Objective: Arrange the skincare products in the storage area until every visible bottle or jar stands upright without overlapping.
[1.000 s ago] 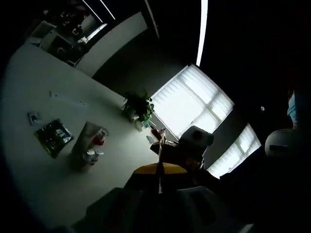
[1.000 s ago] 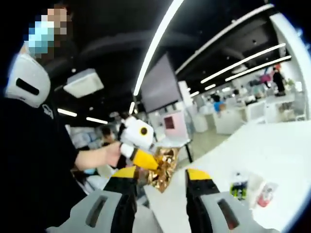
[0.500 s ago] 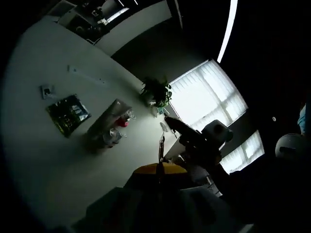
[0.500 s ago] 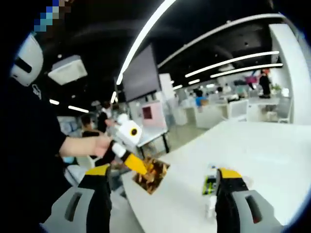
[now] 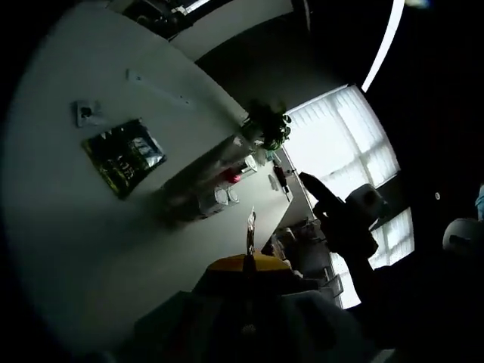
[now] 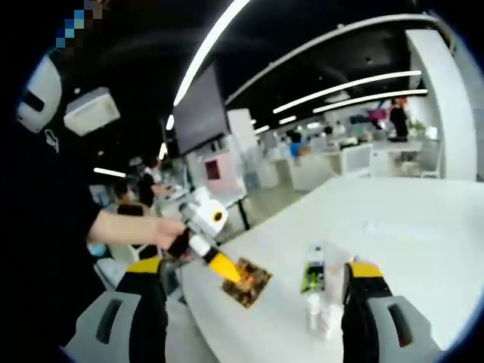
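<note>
In the right gripper view, my left gripper is shut on a flat golden sachet, held low over the near edge of the white table. My right gripper stands wide open with nothing between its fingers. Beyond it a clear organiser holds small bottles, and a green packet is beside it. In the left gripper view the sachet shows edge-on above my shut yellow jaws. The organiser with its bottles lies ahead, and the green packet lies flat to its left.
A potted plant stands at the table's far corner by bright windows. A wall-type socket and a long thin strip lie on the table. A person's hand holds the left gripper. Desks and people fill the room behind.
My right gripper's jaws have spread much wider than one second ago. My left gripper has carried the golden sachet lower and nearer the table edge. Both views have swung toward the table.
</note>
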The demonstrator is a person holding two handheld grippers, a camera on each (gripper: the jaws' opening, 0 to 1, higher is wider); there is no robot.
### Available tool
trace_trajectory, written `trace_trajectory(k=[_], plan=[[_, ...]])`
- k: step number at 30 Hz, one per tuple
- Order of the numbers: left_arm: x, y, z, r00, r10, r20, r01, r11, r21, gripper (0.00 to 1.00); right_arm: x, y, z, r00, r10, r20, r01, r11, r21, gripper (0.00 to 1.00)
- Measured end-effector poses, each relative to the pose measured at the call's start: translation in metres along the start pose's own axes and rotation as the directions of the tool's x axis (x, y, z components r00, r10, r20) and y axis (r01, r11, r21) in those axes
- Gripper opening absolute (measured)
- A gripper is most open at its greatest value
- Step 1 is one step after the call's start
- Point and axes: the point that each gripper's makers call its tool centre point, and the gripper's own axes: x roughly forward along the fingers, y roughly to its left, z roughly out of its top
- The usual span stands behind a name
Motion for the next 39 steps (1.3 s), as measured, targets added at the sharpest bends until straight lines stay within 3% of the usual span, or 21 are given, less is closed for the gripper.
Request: trace_trajectory(k=[11, 21, 28, 34, 39], plan=[[0.003, 0.022, 0.003, 1.0, 0.016, -0.026, -0.017, 1.0, -0.025, 0.01, -0.006, -0.011, -0.009, 0.999, -0.04, -0.009, 0.04, 0.998, 0.039, 0.99], [-0.01, 0.068, 0.012, 0.995, 0.082, -0.057, -0.085, 0.995, -0.059, 0.01, -0.009, -0.018, -0.016, 0.997, -0.069, -0.026, 0.071, 0.996, 0.061, 0.99], [-0.018, 0.089, 0.015, 0.991, 0.116, -0.072, -0.121, 0.99, -0.071, 0.01, -0.01, -0.023, -0.021, 0.996, -0.085, -0.031, 0.087, 0.993, 0.08, 0.99], [-0.03, 0.12, 0.023, 0.984, 0.158, -0.087, -0.166, 0.981, -0.1, 0.01, -0.01, -0.026, -0.024, 0.995, -0.097, -0.037, 0.1, 0.991, 0.088, 0.99], [-0.032, 0.135, 0.026, 0.981, 0.17, -0.095, -0.181, 0.976, -0.118, 0.01, -0.012, -0.03, -0.03, 0.993, -0.109, -0.044, 0.113, 0.989, 0.1, 0.99]])
